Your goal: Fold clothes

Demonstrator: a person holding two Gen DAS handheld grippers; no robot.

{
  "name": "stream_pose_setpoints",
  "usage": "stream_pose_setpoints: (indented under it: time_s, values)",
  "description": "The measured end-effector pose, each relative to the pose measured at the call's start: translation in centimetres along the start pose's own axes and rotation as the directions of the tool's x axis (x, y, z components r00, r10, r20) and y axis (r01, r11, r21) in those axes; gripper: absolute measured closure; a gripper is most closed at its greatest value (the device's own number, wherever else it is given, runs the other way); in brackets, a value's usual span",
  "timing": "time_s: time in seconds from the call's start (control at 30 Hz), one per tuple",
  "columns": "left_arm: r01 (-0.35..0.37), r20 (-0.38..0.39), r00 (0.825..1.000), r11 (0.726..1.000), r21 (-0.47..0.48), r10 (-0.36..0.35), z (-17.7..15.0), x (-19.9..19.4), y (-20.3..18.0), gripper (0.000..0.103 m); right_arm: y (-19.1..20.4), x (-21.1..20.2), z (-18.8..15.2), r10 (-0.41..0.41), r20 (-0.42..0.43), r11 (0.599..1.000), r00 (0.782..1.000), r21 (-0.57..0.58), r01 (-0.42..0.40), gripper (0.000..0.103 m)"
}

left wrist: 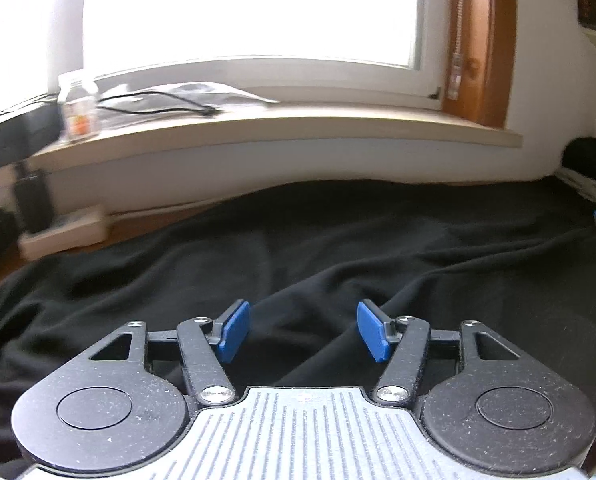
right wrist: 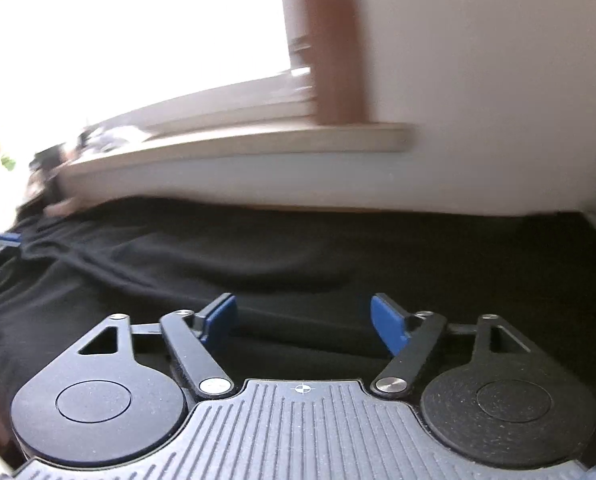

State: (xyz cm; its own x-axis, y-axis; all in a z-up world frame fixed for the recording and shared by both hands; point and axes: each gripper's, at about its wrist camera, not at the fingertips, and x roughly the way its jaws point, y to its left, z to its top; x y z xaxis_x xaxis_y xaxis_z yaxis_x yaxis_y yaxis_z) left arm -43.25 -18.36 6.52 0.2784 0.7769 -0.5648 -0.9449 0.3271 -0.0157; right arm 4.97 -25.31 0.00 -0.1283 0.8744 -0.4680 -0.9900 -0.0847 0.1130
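The left gripper (left wrist: 302, 330) is hovering low over the black garment (left wrist: 338, 248) with its jaws standing apart and nothing between the blue pads (left wrist: 233, 332); only a raised crease of cloth is lying beneath the gap. The right gripper (right wrist: 304, 322) is doing the same in its own view, jaws apart and empty, over a flatter stretch of the black garment (right wrist: 338, 248), which looks smeared with blur there.

The garment is lying spread and rumpled across the surface below both grippers; what is carrying it is hidden under the cloth, so it cannot be named. Its far edge is running along the foot of the wall beneath the window sill (left wrist: 281, 128), and a strip of wooden floor (left wrist: 145, 224) is showing past its far left corner.

The step in hand looks like choosing new grip points. To do it well, each gripper should be coming down on a true hem or corner rather than a mid-panel wrinkle, pinching one layer cleanly, and both should be lifting together so the fold line is staying straight.

On the sill a clear jar (left wrist: 77, 106) and a black cable (left wrist: 161, 110) are resting. No brand, label or writing is readable anywhere.
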Motion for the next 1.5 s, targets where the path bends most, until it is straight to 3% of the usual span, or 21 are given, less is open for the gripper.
stream_pose_setpoints:
  time_s: [0.17, 0.33, 0.4, 0.47, 0.5, 0.57, 0.7, 0.93, 1.5]
  values:
    - [-0.06, -0.014, 0.998, 0.997, -0.038, 0.06, -1.1, -0.9, 2.1, 0.026, 4.8, 3.5, 0.5, 0.09, -0.047, 0.993, 0.995, -0.073, -0.093, 0.018]
    - [-0.123, 0.001, 0.992, 0.991, -0.059, 0.124, -1.2, -1.4, 3.8, 0.027, 8.0, 5.5, 0.0, 0.1, -0.098, 0.978, 0.99, -0.176, -0.116, 0.014]
    - [-0.14, 0.003, 0.99, 0.987, -0.082, 0.14, -1.1, -1.5, 4.9, 0.033, 8.8, 6.0, -0.3, 0.101, -0.114, 0.971, 0.988, -0.206, -0.123, 0.011]
    - [-0.153, -0.002, 0.988, 0.983, -0.103, 0.153, -1.2, -1.5, 5.9, 0.056, 8.7, 6.2, -0.7, 0.11, -0.129, 0.971, 0.985, -0.197, -0.135, 0.011]
    - [-0.152, -0.01, 0.988, 0.982, -0.108, 0.152, -1.3, -1.4, 6.4, 0.059, 8.5, 6.2, -0.8, 0.114, -0.136, 0.972, 0.984, -0.191, -0.139, 0.011]
    - [-0.15, -0.031, 0.989, 0.982, -0.111, 0.148, -1.5, -1.1, 7.1, 0.075, 8.2, 6.2, -0.8, 0.126, -0.134, 0.973, 0.983, -0.174, -0.149, 0.01]
    - [-0.15, -0.072, 0.987, 0.986, -0.076, 0.144, -1.9, 0.2, 7.4, 0.079, 7.8, 6.4, -0.8, 0.142, -0.143, 0.975, 0.98, -0.149, -0.163, 0.007]
    - [-0.088, -0.059, 0.995, 0.995, -0.042, 0.085, -1.6, 1.8, 6.8, 0.081, 7.8, 6.7, -0.8, 0.157, -0.161, 0.973, 0.974, -0.143, -0.18, 0.003]
    - [0.047, -0.049, 0.998, 0.995, 0.091, -0.043, 3.6, 10.8, 1.9, 0.082, 6.9, 6.7, -0.6, 0.193, -0.166, 0.974, 0.967, -0.089, -0.21, 0.0]
